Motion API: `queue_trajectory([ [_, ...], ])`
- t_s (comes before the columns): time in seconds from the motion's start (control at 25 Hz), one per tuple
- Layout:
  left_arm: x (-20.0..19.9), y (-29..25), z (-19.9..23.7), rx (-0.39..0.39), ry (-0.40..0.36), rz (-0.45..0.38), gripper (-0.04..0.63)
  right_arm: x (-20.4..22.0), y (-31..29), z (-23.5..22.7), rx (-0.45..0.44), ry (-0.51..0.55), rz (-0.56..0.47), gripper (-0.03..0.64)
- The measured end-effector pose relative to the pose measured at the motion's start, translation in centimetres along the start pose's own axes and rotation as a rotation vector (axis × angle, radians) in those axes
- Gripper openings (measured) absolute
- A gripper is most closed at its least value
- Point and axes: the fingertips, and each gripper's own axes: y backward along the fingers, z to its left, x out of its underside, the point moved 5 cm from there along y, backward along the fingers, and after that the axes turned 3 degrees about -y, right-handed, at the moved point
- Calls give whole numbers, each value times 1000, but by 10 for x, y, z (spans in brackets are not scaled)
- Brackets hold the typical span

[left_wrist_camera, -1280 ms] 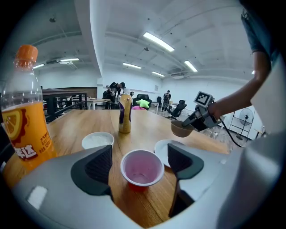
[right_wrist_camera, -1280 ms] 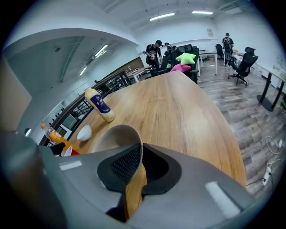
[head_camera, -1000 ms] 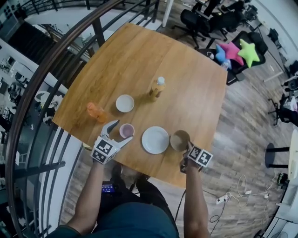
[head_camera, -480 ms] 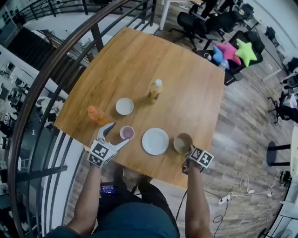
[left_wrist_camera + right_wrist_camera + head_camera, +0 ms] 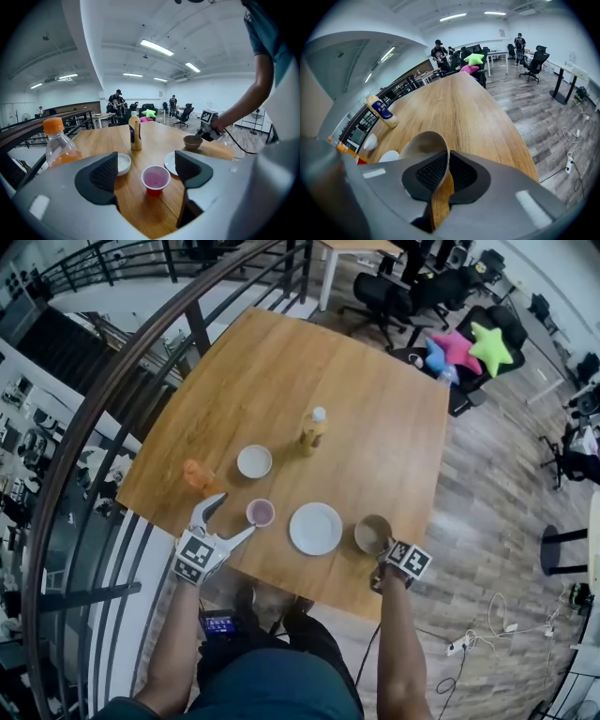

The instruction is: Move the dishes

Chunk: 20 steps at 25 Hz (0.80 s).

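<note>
My left gripper (image 5: 230,515) hangs open over the table's near left edge, just short of the small red cup (image 5: 260,513). In the left gripper view the red cup (image 5: 155,178) stands ahead between the jaws, untouched; the jaws have just been closing a little with nothing pressed between them. A white plate (image 5: 315,528) lies right of the cup. My right gripper (image 5: 384,545) is shut on the near rim of the brown bowl (image 5: 371,532). The right gripper view shows the pads (image 5: 433,172) pinching the brown bowl (image 5: 424,145) at its wall.
A small white bowl (image 5: 254,461), a yellow bottle (image 5: 313,430) and an orange-capped bottle (image 5: 199,476) stand on the wooden table (image 5: 309,362). A dark railing (image 5: 112,390) curves along the left. Office chairs and star cushions (image 5: 469,345) sit beyond the far corner.
My left gripper has drawn back from the red cup toward the near table edge and lifted. The right gripper has edged the brown bowl slightly away from the plate.
</note>
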Motion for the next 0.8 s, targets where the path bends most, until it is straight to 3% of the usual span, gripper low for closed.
queue_trajectory([
  [0.36,-29,23,4,-21,-49,-52,357,1,10,0,-33,-6,-9,32],
  [0.8,-55,52,1,-15,-101,-87,319,-16,49,2,38,108,-115,54],
])
